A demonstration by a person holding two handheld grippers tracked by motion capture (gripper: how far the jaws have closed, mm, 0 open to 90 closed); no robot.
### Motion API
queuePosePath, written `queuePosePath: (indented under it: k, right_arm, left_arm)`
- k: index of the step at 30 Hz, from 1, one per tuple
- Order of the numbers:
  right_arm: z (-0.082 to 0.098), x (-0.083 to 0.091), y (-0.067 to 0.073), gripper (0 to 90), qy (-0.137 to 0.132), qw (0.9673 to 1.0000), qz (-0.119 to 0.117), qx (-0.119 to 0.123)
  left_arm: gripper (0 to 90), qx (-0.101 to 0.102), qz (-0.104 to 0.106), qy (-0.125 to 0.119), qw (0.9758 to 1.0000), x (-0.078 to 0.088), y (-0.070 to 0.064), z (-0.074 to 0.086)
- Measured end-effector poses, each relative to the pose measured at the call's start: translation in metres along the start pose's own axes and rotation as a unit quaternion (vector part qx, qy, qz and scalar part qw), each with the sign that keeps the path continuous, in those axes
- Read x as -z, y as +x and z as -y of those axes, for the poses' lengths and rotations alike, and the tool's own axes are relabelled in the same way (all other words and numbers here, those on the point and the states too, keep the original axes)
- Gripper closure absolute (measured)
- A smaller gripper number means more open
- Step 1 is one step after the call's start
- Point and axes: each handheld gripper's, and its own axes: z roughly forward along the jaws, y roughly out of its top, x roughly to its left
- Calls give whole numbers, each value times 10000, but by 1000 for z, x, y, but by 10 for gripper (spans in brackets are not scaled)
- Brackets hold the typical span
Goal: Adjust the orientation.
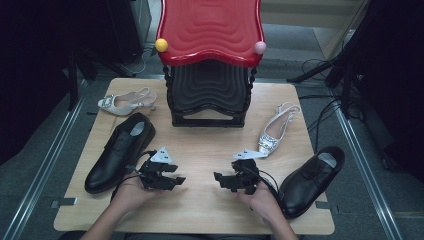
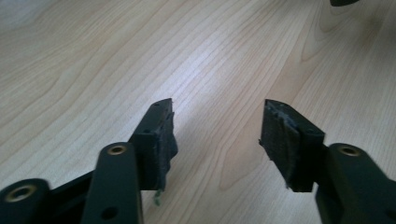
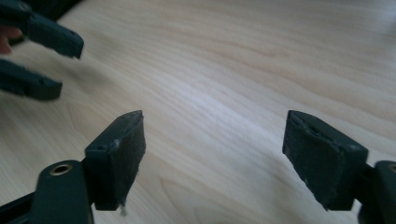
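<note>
Both grippers, left (image 1: 176, 180) and right (image 1: 218, 179), released, jaws apart over bare table (image 1: 200, 210). Nearest: black shoe (image 1: 119, 151) at 9 o'clock of left gripper. Likely stiff, fairly heavy (smooth leather); grip the collar rim.

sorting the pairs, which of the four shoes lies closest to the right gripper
The black dress shoe at the table's right edge, beside the hand holding the right gripper. The silver heel above it lies farther off; the other two shoes are on the left side.

Two black shoes (image 1: 119, 152), two silver heels (image 1: 126, 102)
</note>
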Motion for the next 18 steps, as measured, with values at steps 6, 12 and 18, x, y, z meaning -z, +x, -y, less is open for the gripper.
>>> queuePosePath:
  k: [6, 12, 18]
  right_arm:
    - [8, 17, 7, 219, 18, 9962, 17, 870]
    - [5, 6, 9, 381, 208, 9926, -302, 1157]
    - [4, 9, 7, 368, 62, 9927, -381, 1145]
  left_arm:
    - [445, 93, 204, 72, 9997, -3, -1, 0]
    - [413, 106, 183, 11, 9998, 0, 2, 0]
    - [369, 267, 106, -89, 9995, 7, 12, 2]
